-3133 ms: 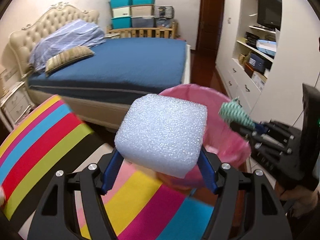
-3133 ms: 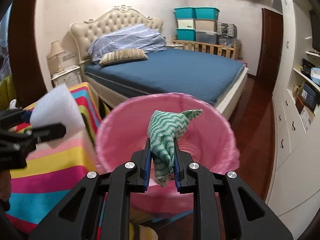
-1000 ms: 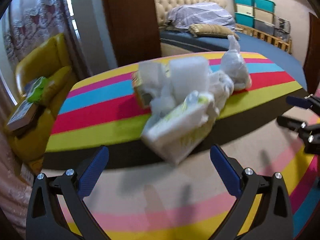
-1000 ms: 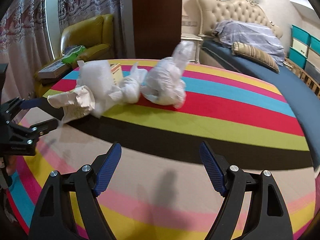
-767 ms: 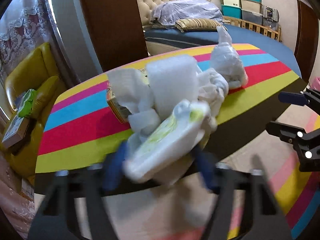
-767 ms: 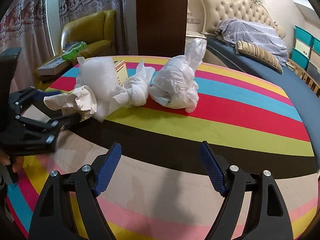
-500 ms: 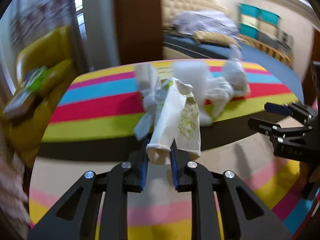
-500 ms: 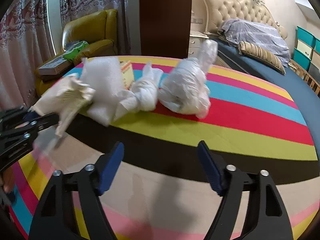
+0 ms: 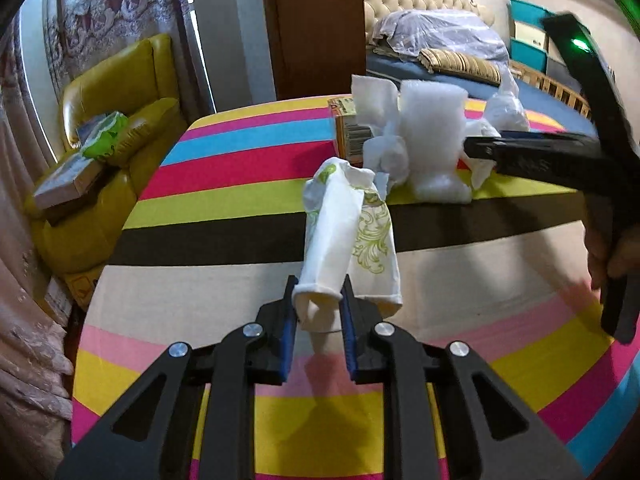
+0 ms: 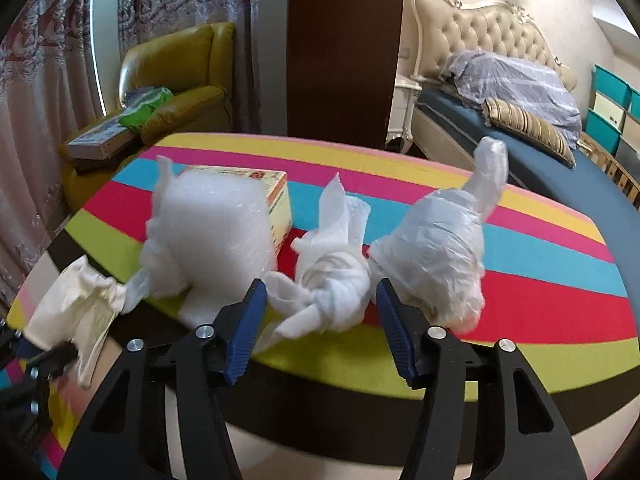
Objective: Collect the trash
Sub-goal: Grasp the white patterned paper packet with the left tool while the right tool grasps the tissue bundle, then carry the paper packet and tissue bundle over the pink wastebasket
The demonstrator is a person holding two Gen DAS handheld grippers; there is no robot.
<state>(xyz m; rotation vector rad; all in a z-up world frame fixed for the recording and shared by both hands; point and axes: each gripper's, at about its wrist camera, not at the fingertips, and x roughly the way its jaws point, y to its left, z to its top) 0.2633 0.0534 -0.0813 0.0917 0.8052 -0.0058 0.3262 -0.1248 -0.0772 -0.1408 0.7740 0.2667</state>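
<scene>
The left tool (image 9: pixel 318 316) points level and forward over the striped rainbow-coloured tabletop (image 9: pixel 224 184), its blue pads clamped narrow on the near end of a crumpled white paper wrapper with green scroll print (image 9: pixel 348 240), which slants up and away from the jaws, clear of the cloth. Half a second ago it held the wrapper the same way, and a second ago its jaws stood wide with nothing between them.

The right tool (image 10: pixel 320 316) is angled slightly down toward the trash pile, jaws wide apart, and straddles a twisted white tissue wad (image 10: pixel 332 276) lying on the tabletop; the pads sit just beside the wad and do not press it. Half a second ago this tool hung back from the pile, with the wad well beyond its tips. In the left wrist view the right tool's black body (image 9: pixel 560 156) reaches in from the right, across the pile.

Just left of the wad stands a white foam block (image 10: pixel 216 224), and behind it lies a yellow-orange cardboard box (image 10: pixel 276 196). Touching the wad on its right is a knotted translucent plastic bag (image 10: pixel 444 240). Farther off are a yellow leather armchair (image 10: pixel 180 80) at the left and a blue-covered bed (image 10: pixel 560 152) at the right.
</scene>
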